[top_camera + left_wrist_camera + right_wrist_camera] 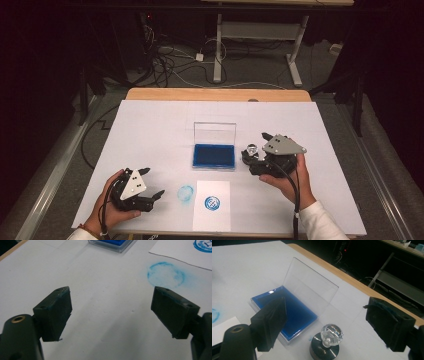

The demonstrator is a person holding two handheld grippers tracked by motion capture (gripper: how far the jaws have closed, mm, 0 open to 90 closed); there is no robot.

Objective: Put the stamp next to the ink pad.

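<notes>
A blue ink pad (214, 155) lies mid-table in a clear case, its lid (309, 290) standing open. Just right of it stands a round black stamp (251, 151) with a crystal knob (332, 333). My right gripper (255, 149) is open, and the stamp (324, 347) stands between its jaws, touched by neither. At the front lies a white paper (211, 206) bearing a round blue print (212, 202). A faint blue ring (185, 193) stains the table left of the paper. My left gripper (153, 181) is open and holds nothing, its jaws pointing at that ring (165, 275).
A white sheet (150, 130) covers the table, with the wooden edge (215, 94) showing at the back. Cables and a desk frame (218, 45) occupy the floor beyond. The ink pad's corner (112, 243) and the paper (185, 252) lie ahead of the left gripper (111, 293).
</notes>
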